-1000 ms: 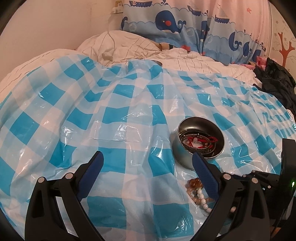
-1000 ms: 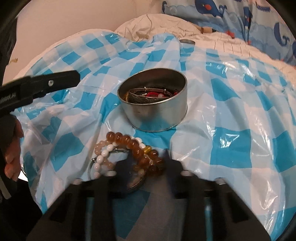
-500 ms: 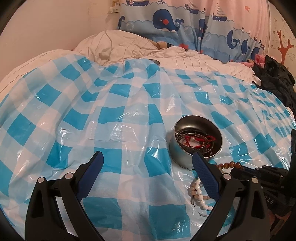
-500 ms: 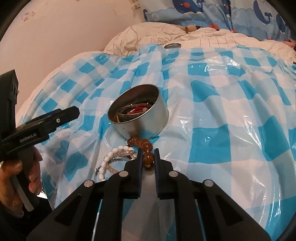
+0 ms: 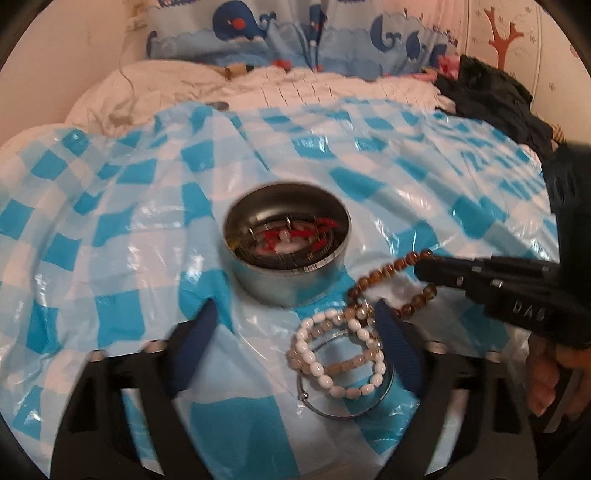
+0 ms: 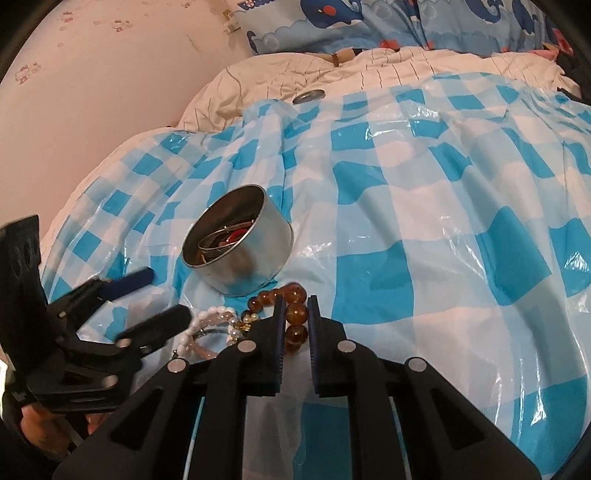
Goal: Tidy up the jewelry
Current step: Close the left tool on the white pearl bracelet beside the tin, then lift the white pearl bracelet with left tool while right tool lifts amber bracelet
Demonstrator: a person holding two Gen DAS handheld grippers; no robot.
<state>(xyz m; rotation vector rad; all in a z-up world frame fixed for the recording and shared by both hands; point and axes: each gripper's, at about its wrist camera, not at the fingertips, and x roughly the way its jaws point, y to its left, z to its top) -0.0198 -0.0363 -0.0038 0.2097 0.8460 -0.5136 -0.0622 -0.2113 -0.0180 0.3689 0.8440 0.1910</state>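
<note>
A round metal tin (image 5: pixel 288 254) (image 6: pixel 240 247) holding red and silver jewelry sits on the blue checked plastic sheet (image 5: pixel 110 236). My right gripper (image 6: pixel 295 306) is shut on an amber bead bracelet (image 6: pixel 295 314) (image 5: pixel 384 275), lifting it just in front of the tin; it enters the left wrist view (image 5: pixel 419 269) from the right. My left gripper (image 5: pixel 295 321) is open, its fingers either side of a white bead bracelet (image 5: pixel 332 354), a beige bead bracelet and a thin metal bangle (image 5: pixel 347 402) lying on the sheet. The left gripper also shows in the right wrist view (image 6: pixel 147 295).
The sheet covers a bed with a white quilt (image 6: pixel 332 74) and whale-print pillows (image 5: pixel 295 33) behind. Dark clothing (image 5: pixel 495 96) lies at the back right. A small round metal lid (image 6: pixel 308 96) rests at the sheet's far edge.
My left gripper has moved right and forward over the bracelet pile. My right gripper, shut on the amber bracelet, has lifted it clear of the other bracelets.
</note>
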